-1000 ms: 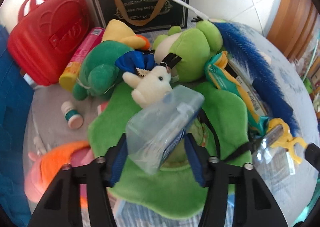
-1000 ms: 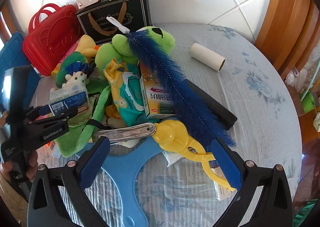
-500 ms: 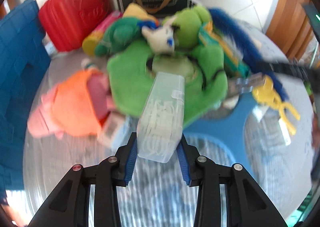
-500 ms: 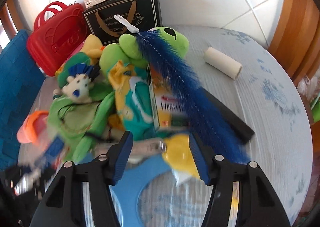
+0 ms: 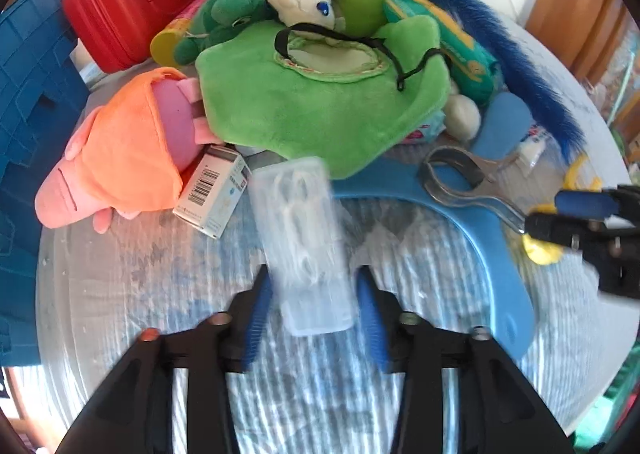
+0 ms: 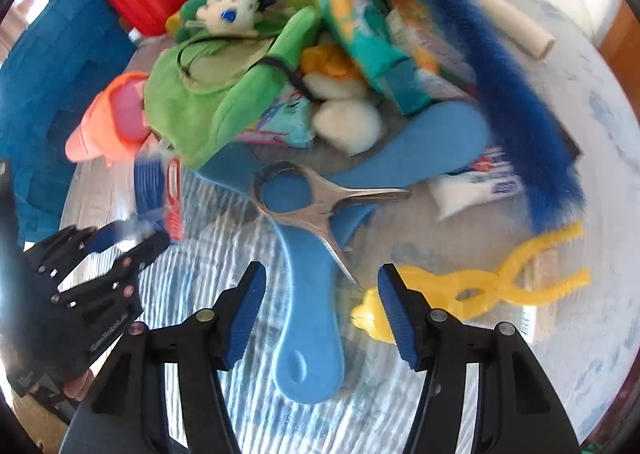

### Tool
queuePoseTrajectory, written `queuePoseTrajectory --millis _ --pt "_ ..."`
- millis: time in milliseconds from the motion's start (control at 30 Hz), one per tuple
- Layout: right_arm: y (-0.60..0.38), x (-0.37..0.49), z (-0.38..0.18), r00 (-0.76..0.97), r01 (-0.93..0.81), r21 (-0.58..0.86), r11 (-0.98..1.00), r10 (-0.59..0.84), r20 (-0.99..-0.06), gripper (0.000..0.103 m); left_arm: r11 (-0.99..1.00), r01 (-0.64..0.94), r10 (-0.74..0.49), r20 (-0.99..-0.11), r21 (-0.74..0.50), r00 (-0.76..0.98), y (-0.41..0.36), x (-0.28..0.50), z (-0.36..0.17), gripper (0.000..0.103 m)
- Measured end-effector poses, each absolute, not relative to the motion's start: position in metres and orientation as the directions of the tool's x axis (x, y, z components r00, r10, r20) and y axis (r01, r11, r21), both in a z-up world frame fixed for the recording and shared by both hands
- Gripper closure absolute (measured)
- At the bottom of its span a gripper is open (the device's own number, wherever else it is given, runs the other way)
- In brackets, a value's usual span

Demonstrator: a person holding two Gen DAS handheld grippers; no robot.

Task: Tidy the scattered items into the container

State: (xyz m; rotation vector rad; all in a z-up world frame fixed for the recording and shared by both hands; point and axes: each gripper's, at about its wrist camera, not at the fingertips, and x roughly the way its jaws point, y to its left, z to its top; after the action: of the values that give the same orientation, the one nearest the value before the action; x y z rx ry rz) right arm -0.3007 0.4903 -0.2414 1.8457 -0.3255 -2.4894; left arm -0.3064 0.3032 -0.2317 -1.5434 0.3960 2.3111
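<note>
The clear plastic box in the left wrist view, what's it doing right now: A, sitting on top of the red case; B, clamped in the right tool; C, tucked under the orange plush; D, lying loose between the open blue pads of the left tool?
D: the clear plastic box lies between the left tool, with a visible gap to each blue pad.

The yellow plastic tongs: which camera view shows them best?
The right wrist view: the yellow plastic tongs lie there nearly whole, beside the right claw. The left wrist view shows only yellow fragments behind that claw.
</note>
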Motion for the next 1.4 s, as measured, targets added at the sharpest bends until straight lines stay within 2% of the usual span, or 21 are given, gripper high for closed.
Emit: queuePoseTrajectory --millis 200,400,433,467,500,533,867,967,1033,1067,1167,1233,1267,1300,1400 --pt "0.498 -0.288 -0.231 -0.37 -0.148 0.172 -0.974 -0.107 -0.923 0.045 -0.908 -0.415 0.121 -0.911 0.059 -0.394 0.295 -0.301 -0.219 0.037" --pt "0.492 -0.293 -0.241 -0.364 -0.112 0.153 -0.982 -0.103 -0.926 0.045 -0.924 -0.378 0.092 -0.924 0.06 -0.372 0.297 -0.315 -0.24 0.037" --pt "0.491 -0.295 -0.243 -0.37 -0.103 0.151 -0.983 -0.103 -0.923 0.045 -0.925 -0.376 0.091 -0.927 0.057 -0.364 0.298 -0.316 -0.244 0.04" --pt "0.49 -0.298 -0.246 -0.373 -0.1 0.146 -0.984 -0.099 -0.923 0.044 -0.926 -0.375 0.094 -0.931 0.049 -0.354 0.298 -0.318 -0.247 0.057" --pt "0.489 -0.301 -0.25 -0.367 -0.101 0.141 -0.985 -0.094 -0.925 0.042 -0.927 -0.372 0.096 -0.934 0.042 -0.344 0.297 -0.319 -0.249 0.067" --pt "0.488 -0.303 -0.254 -0.353 -0.1 0.14 -0.985 -0.096 -0.931 0.042 -0.929 -0.368 0.095 -0.936 0.04 -0.34 0.296 -0.32 -0.25 0.069" --pt "0.422 -0.301 -0.267 -0.248 0.035 0.368 -0.929 -0.365 -0.897 0.044 -0.924 -0.375 0.065 -0.934 0.076 -0.351 0.263 -0.313 -0.246 0.07" --pt "0.422 -0.303 -0.26 -0.268 0.028 0.347 -0.937 -0.341 -0.901 0.044 -0.925 -0.373 0.072 -0.934 0.068 -0.349 0.261 -0.313 -0.246 0.069" --pt "0.429 -0.302 -0.251 -0.287 0.007 0.302 -0.953 -0.291 -0.913 0.044 -0.923 -0.382 0.086 -0.933 0.057 -0.349 0.264 -0.314 -0.246 0.06" --pt "0.433 -0.298 -0.247 -0.295 -0.003 0.287 -0.958 -0.273 -0.916 0.044 -0.921 -0.386 0.093 -0.932 0.053 -0.35 0.265 -0.315 -0.246 0.051" --pt "0.452 -0.288 -0.236 -0.318 -0.054 0.253 -0.966 -0.223 -0.921 0.044 -0.924 -0.379 0.096 -0.932 0.047 -0.349 0.266 -0.32 -0.25 0.048" --pt "0.468 -0.285 -0.233 -0.337 -0.101 0.241 -0.965 -0.195 -0.921 0.044 -0.928 -0.369 0.091 -0.935 0.045 -0.342 0.267 -0.324 -0.255 0.054" --pt "0.475 -0.286 -0.232 -0.347 -0.13 0.233 -0.964 -0.176 -0.921 0.044 -0.93 -0.362 0.08 -0.935 0.053 -0.344 0.268 -0.327 -0.256 0.065" --pt "0.481 -0.289 -0.233 -0.352 -0.15 0.221 -0.964 -0.156 -0.923 0.045 -0.931 -0.359 0.072 -0.935 0.062 -0.347 0.27 -0.329 -0.257 0.07" --pt "0.481 -0.304 -0.24 -0.365 -0.173 0.207 -0.963 -0.133 -0.922 0.045 -0.933 -0.355 0.078 -0.935 0.054 -0.347 0.273 -0.336 -0.257 0.07"
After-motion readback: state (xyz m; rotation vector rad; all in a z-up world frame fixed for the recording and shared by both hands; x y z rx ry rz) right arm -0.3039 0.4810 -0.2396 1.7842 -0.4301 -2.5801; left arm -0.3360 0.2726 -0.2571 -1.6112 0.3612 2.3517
